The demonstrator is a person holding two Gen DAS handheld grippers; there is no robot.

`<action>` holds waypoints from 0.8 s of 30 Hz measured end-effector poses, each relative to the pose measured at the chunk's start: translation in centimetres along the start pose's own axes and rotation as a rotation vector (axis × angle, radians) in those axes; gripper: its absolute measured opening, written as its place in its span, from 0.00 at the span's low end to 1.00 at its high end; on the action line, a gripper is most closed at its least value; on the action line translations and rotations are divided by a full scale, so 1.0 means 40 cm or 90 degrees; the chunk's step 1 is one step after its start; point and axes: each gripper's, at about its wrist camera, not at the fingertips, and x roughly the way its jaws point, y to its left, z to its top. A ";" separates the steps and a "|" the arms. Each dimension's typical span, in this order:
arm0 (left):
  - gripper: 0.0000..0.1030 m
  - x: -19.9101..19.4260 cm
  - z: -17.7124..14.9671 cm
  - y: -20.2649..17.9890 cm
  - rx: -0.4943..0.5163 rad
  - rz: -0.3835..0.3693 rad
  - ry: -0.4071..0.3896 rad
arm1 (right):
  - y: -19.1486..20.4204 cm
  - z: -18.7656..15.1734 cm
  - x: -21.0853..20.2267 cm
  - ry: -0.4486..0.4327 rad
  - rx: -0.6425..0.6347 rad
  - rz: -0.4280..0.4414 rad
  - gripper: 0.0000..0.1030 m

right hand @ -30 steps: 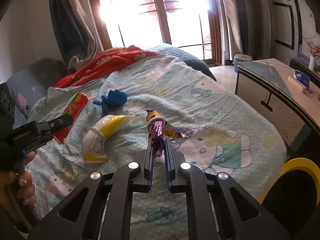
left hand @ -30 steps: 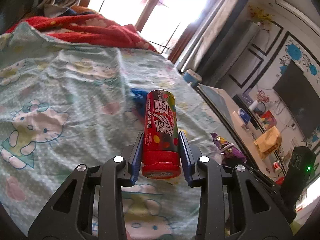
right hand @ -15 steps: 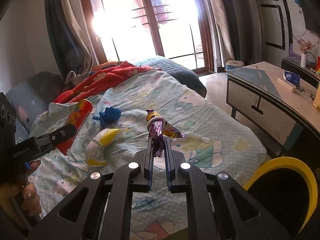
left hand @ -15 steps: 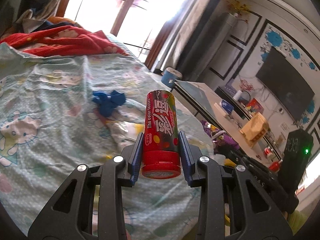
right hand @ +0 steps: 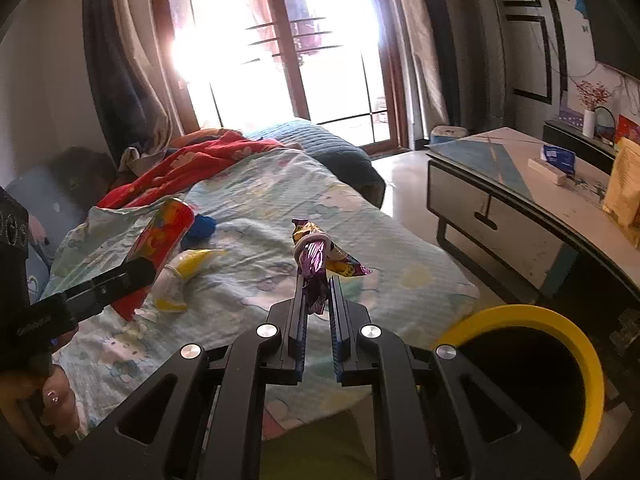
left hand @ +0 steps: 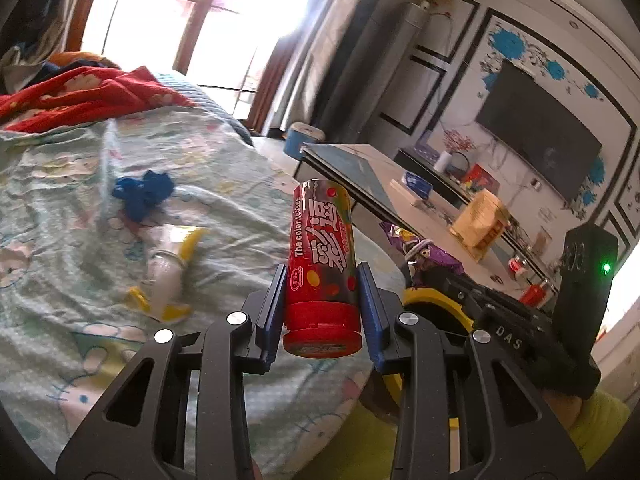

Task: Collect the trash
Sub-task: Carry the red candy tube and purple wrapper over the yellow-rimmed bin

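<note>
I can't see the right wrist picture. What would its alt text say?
The right gripper pinches a purple snack wrapper above a cartoon-print bed; a yellow-rimmed bin stands at lower right. At left, the left gripper holds a red candy tube.

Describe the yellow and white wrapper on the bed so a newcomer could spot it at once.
Start at the bed with the pale cartoon sheet. Near its middle, just this side of a crumpled blue scrap, lies the wrapper. It alone is curved like a banana, white in the middle with yellow ends, and lies loose on the sheet.
</note>
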 end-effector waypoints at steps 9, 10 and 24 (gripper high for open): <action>0.26 0.029 -0.032 -0.069 0.038 -0.028 0.018 | -0.091 -0.029 -0.061 0.000 0.031 -0.044 0.10; 0.26 0.033 -0.036 -0.078 0.042 -0.032 0.020 | -0.102 -0.033 -0.068 0.000 0.034 -0.049 0.10; 0.26 0.097 -0.075 -0.205 0.111 -0.074 0.053 | -0.238 -0.103 -0.148 0.003 0.086 -0.122 0.10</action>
